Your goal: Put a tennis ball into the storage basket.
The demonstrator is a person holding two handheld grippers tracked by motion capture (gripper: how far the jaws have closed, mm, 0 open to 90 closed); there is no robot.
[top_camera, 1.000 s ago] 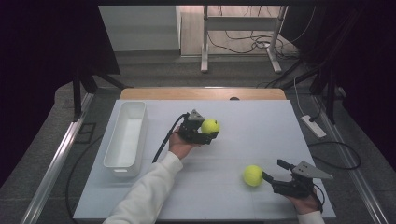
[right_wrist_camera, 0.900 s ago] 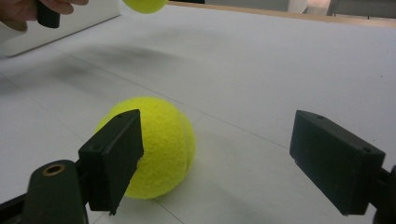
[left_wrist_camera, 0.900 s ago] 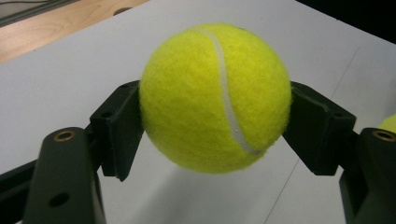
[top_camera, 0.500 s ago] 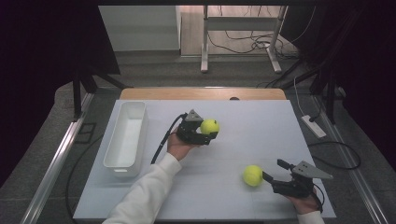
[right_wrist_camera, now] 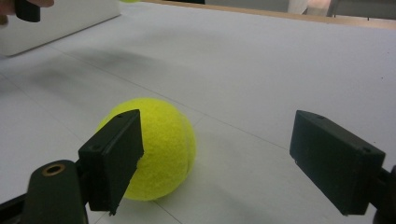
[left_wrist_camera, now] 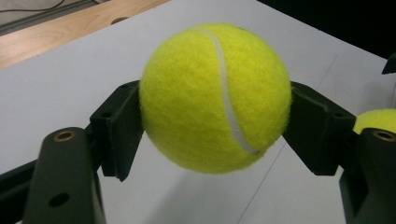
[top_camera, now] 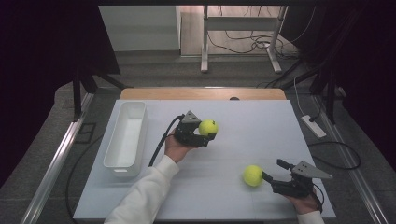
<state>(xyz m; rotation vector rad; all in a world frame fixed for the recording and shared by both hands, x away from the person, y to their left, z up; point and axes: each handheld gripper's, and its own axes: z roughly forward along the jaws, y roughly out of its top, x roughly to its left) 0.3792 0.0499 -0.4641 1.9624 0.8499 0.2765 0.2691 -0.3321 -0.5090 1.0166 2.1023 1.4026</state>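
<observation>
My left gripper point(top_camera: 208, 131) is shut on a yellow tennis ball point(top_camera: 208, 127) near the middle of the white table, right of the bin. In the left gripper view the two black pads point(left_wrist_camera: 119, 128) press on the ball point(left_wrist_camera: 215, 98) from both sides, and it hangs just above the tabletop. A second tennis ball point(top_camera: 252, 175) lies on the table at the front right. My right gripper point(top_camera: 273, 170) stands open just right of it. In the right gripper view this ball point(right_wrist_camera: 161, 144) sits beside the left jaw of the gripper point(right_wrist_camera: 217, 154), and the right jaw is well apart from it.
A long white bin point(top_camera: 125, 138) stands at the left of the table. A wooden strip point(top_camera: 201, 94) runs along the far edge. Cables and a metal stand lie on the floor beyond, and a power strip point(top_camera: 314, 126) lies right of the table.
</observation>
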